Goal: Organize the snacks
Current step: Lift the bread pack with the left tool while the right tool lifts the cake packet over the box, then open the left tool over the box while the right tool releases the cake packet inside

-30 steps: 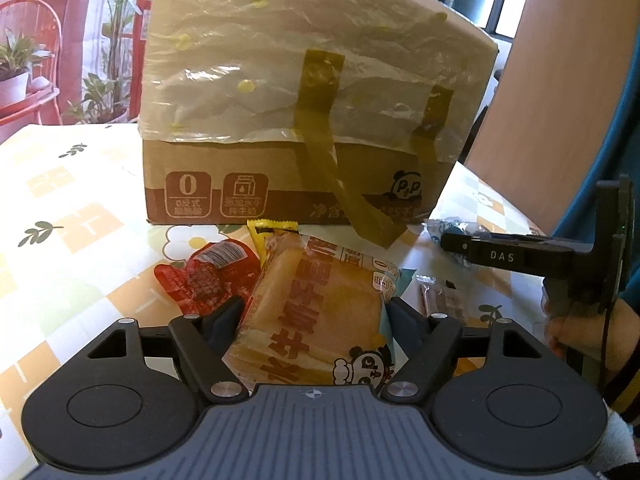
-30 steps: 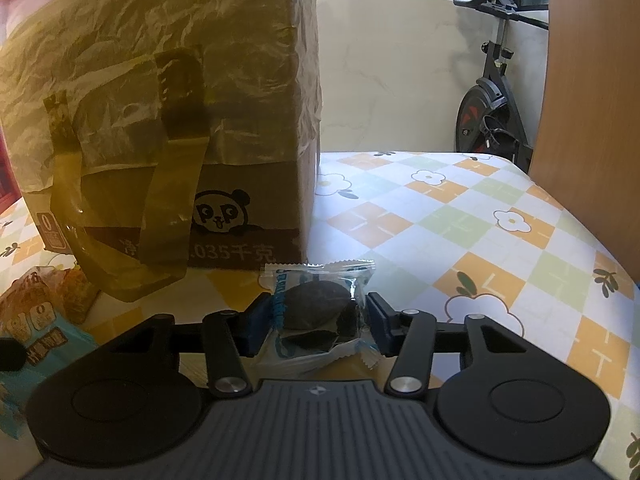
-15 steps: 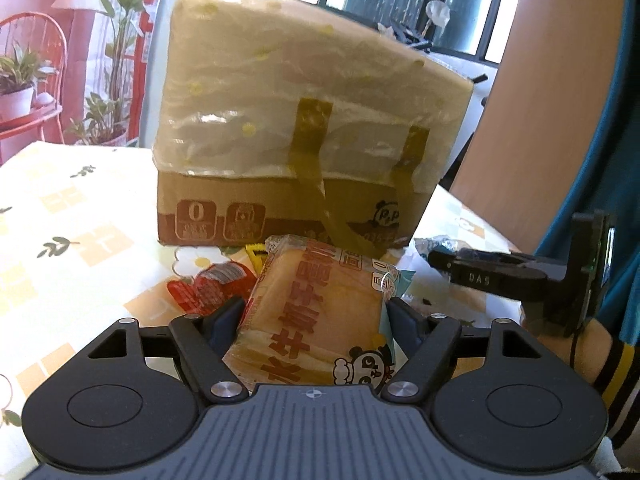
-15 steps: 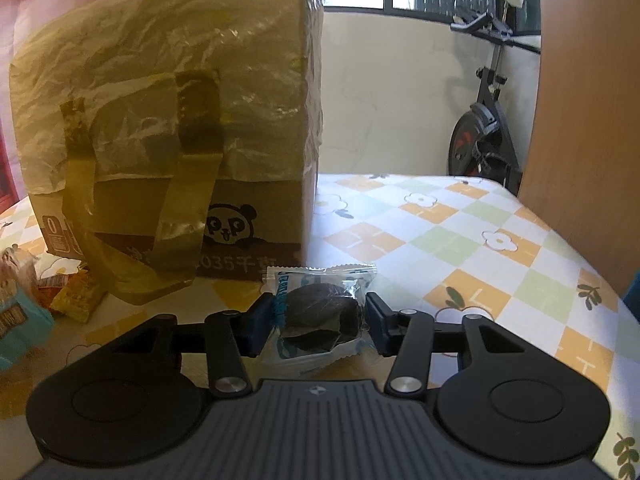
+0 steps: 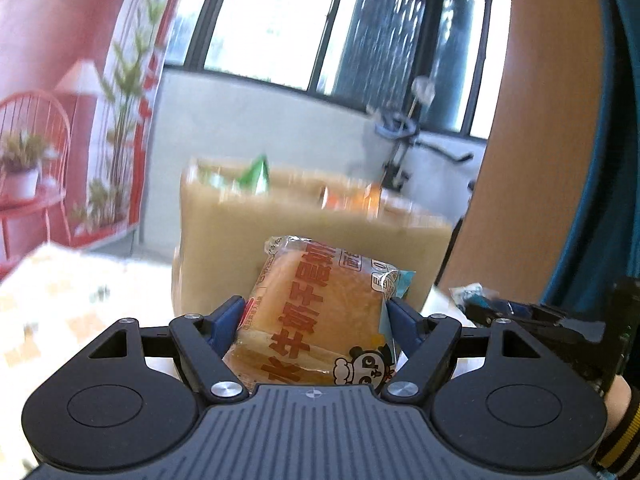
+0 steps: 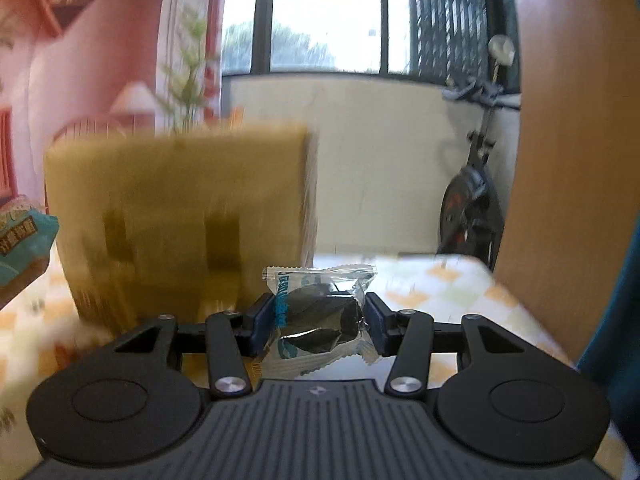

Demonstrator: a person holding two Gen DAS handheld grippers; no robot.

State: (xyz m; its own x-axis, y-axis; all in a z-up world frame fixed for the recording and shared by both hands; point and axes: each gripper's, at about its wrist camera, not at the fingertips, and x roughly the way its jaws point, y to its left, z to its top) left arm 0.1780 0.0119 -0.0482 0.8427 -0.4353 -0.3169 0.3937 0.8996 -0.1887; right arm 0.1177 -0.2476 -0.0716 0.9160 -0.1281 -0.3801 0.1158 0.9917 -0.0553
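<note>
Level-ish, left tool pinches bread pack; right tool (tilted down) pinches dark snack.

We're in a home, prob. living/dining rm: floral checked cloth on the surface, exercise bike, potted plants, big window.
</note>
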